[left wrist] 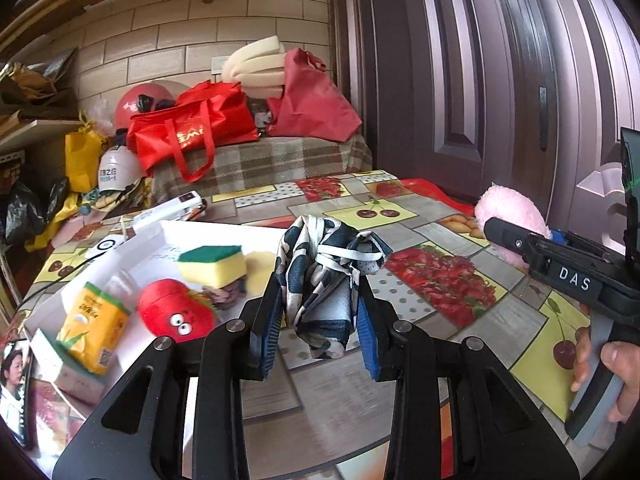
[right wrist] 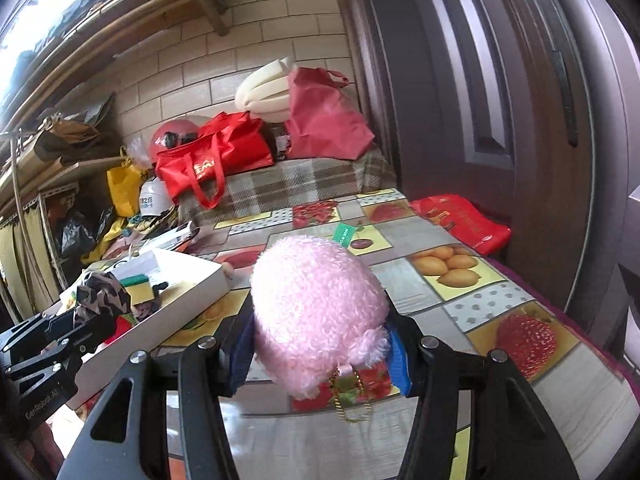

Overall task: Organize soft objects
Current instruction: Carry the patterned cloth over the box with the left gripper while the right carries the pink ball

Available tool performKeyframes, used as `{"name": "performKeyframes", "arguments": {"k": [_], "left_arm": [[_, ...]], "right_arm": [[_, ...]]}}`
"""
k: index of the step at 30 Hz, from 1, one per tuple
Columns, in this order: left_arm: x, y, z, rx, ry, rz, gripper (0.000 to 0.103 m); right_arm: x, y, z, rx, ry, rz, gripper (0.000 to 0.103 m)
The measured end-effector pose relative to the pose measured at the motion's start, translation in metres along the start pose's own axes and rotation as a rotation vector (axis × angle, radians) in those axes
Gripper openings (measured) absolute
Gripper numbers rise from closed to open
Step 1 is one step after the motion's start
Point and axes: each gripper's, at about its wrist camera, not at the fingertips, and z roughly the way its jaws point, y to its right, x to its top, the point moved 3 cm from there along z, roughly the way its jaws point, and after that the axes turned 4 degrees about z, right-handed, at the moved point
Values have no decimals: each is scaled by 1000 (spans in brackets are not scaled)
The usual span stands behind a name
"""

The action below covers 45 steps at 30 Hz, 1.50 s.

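1. The left gripper [left wrist: 320, 320] clenched a bunched patterned scarf [left wrist: 326, 276], held above the table beside the white tray [left wrist: 132, 248].
2. The right gripper [right wrist: 320, 354] grasped a pink plush toy [right wrist: 316, 312] over the fruit-print tablecloth [right wrist: 480, 304].
3. Risk — loose scarf folds could slip free, or the plush could snag the tray's rim.

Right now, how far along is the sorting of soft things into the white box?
Done: the white box already holds a sponge, a red plush toy and a yellow packet. In hand: the left tongs grip a patterned scarf and the right tongs grip a pink plush; both are above the table, outside the box. Left: putting both in.
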Motion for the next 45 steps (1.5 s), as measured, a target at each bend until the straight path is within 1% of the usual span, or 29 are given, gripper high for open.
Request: {"name": "performKeyframes", "arguments": {"k": [20,26,35,40,45], "left_arm": [[-5,-26,-7,37,-6,-46,33],[-8,-44,-10,72,-4,-56,33],[-14,-83,-11,136,-12,-116,33],[-15,-91,-9,144,-19,-140,33],[-15,-91,-8,141,-21,-140,33]], "right_arm": [[-10,-53,6,65,-21,-85,56],[-13,-71,12,91,-33,-114,56],[-15,-94,21,119,-45,-152,57],[-17,-106,25,130,-49,-171,57],[-17,-113,27,137,-48,-181,57]]}}
